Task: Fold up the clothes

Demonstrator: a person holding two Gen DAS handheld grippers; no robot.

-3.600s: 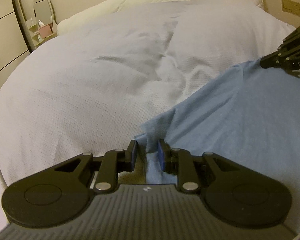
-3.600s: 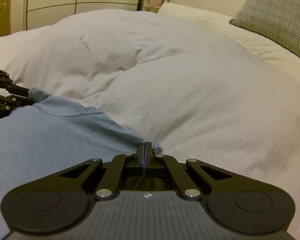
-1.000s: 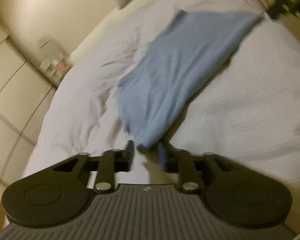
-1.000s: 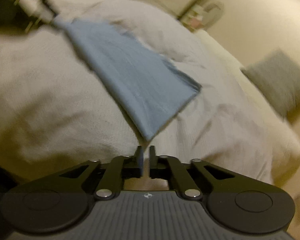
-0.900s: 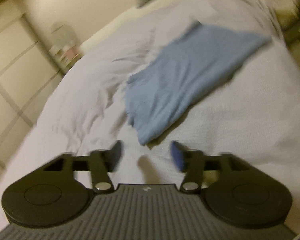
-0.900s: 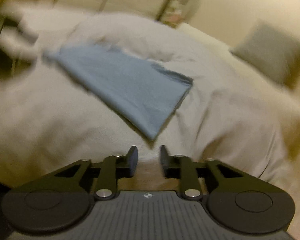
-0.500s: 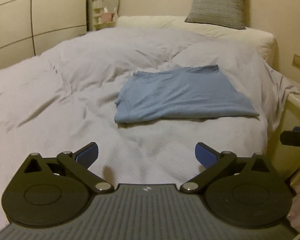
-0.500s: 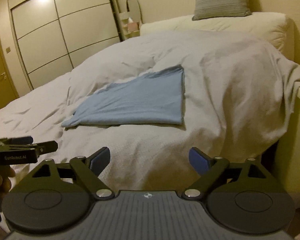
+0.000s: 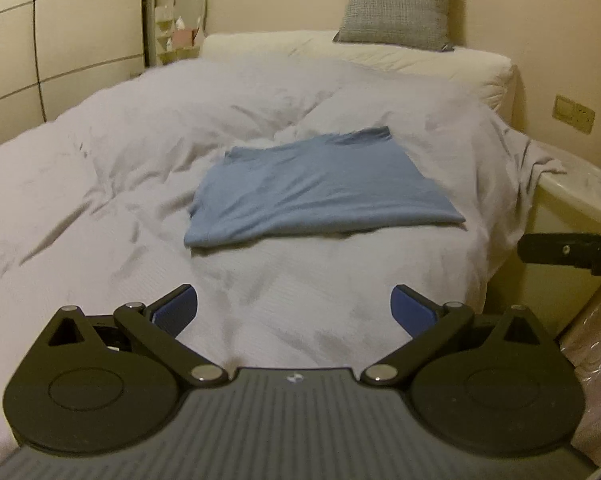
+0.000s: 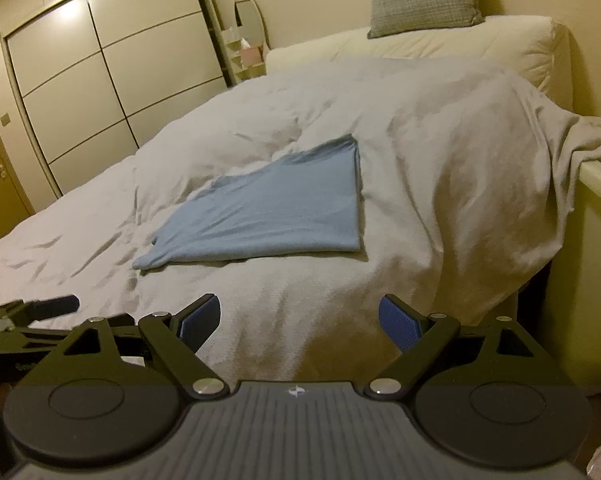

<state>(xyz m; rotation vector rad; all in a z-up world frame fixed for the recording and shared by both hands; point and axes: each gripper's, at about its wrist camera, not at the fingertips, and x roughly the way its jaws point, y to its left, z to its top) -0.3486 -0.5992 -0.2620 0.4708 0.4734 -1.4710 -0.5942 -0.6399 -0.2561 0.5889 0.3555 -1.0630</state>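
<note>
A blue garment (image 9: 320, 188) lies folded flat on the white duvet (image 9: 112, 168), near the bed's right side; the right wrist view shows the same garment (image 10: 268, 212) as a neat folded panel. My left gripper (image 9: 294, 310) is wide open over the near part of the bed, well short of the garment, holding nothing. My right gripper (image 10: 300, 322) is wide open too, pulled back from the bed's edge with nothing between its fingers. The right gripper's tip (image 9: 568, 248) shows at the left view's right edge.
A grey cushion (image 9: 398, 2) leans on the wall above cream pillows (image 9: 380, 56). A wardrobe (image 10: 100, 76) and an oval mirror with a small shelf (image 10: 250, 40) stand on the far left. A pale ledge (image 9: 580, 188) runs along the bed's right side.
Both grippers let go of the garment's corners, opened wide and drew back from the bed. The garment now rests folded on the duvet.
</note>
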